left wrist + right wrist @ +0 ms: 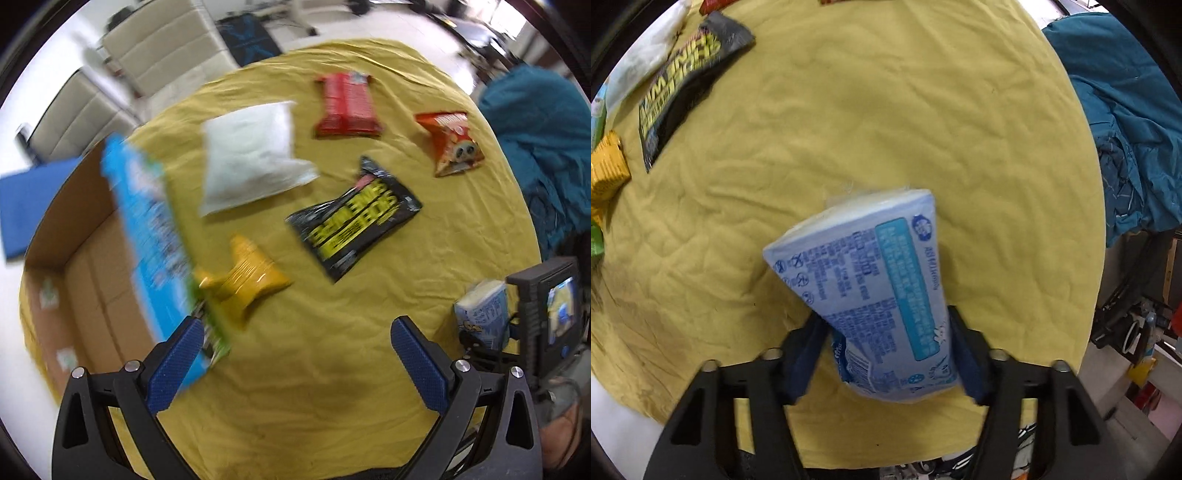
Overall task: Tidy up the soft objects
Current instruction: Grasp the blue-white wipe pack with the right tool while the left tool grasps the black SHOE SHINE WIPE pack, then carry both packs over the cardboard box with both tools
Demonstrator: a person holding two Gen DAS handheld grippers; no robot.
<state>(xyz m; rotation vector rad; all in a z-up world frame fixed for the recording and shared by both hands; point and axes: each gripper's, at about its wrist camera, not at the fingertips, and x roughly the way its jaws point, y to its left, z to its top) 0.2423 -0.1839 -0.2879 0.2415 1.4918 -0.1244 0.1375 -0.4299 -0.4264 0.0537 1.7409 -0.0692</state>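
Left claw (295, 354): fingers spread wide, nothing between them. A blue-and-green snack bag (155, 243) leans against the outer face of the left finger (173, 369), tipped over the edge of the cardboard box (88, 280). It looks loose, not gripped; I judge it is dropping into the box, though blur stops me being sure.

Right claw (886, 350): clamped on the pale blue tissue pack (871, 291), held above the counter (886, 110) at its near end, far end sticking out forward. The pack pinches in at the pads, so it is soft, light, squashy. The film wrap is probably slick; I'd keep the grip on the broad faces, near the middle, not on a corner seam.

Loose on the yellow cloth, left view:
- white pillow pack (251, 158), puffy, will compress a lot; take it at an edge.
- black-and-yellow bag (354, 225), flat, crinkly film; pinch the end seal.
- yellow packet (243, 280), just beside the box, small and waisted; grip the narrow middle.
- red bag (347, 107) and orange bag (450, 140), far side, well apart from the box.

All look light. The contents may crush, so the squeeze should be gentle.
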